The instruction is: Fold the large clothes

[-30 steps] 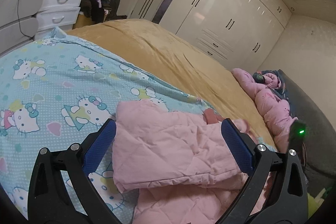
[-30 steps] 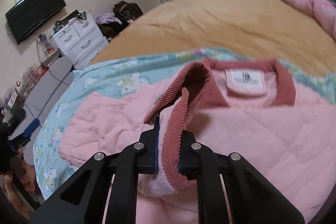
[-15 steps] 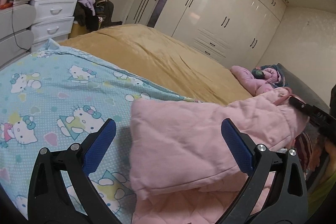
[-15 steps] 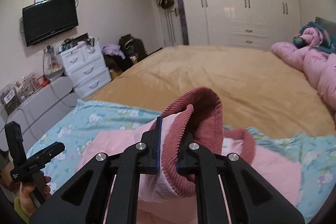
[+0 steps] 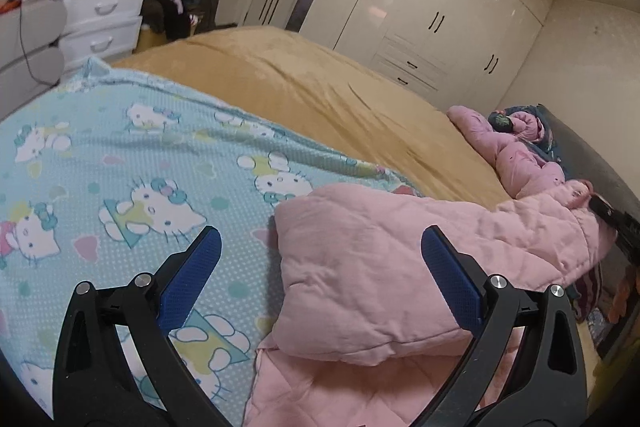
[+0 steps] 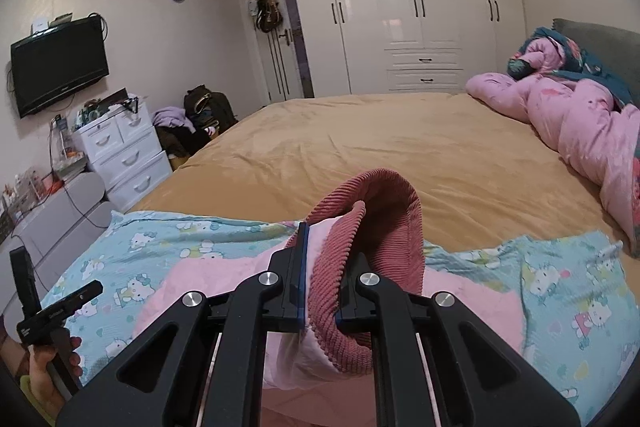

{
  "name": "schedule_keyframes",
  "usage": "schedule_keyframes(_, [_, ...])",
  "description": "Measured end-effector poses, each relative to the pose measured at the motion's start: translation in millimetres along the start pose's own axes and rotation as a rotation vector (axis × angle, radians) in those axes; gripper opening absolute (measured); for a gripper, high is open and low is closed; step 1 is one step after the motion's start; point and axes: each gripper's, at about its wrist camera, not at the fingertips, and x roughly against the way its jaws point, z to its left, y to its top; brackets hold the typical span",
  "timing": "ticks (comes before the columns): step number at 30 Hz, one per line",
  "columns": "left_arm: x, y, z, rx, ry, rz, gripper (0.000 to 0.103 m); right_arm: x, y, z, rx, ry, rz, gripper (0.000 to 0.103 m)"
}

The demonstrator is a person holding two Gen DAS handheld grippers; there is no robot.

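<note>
Dim warm indoor light, ceiling-lamp glare on glossy wardrobe doors (image 6: 416, 11), heavy fisheye warp w/ dark corners

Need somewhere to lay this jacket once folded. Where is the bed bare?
Free: the tan bedspread between the cartoon blanket and wardrobe. Crowded: the pink comforter by the headboard, and the blanket under the pink jacket.

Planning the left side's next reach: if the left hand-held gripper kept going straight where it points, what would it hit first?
Most likely the folded edge of the pink quilted jacket, lying between the open left hand-held gripper pads on the cartoon-cat blanket; depth is uncertain.
</note>
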Motion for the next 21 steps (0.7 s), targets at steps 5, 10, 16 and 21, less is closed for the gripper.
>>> schedule_keyframes(5, [-12,-4,6,0.033,0.040,0.012,0.094,10,-8,-26,-0.024,-0.008,-0.009,0.008])
schedule_keyframes(10, [-31,-12,-2,0.015,0.050,0.053,0.094,9,-25,-51,-0.050,-0.006,0.016,0.008])
schedule_keyframes(16, [-45,-25,-24,-0.065,0.043,0.079,0.094,-2,-54,-74,-0.086,0.007,0.064,0.008])
schedule_keyframes(21, [-52,-36,-48,-0.149,-0.011,0.093,0.094,-7,-78,-89,-0.128,0.010,0.090,0.008])
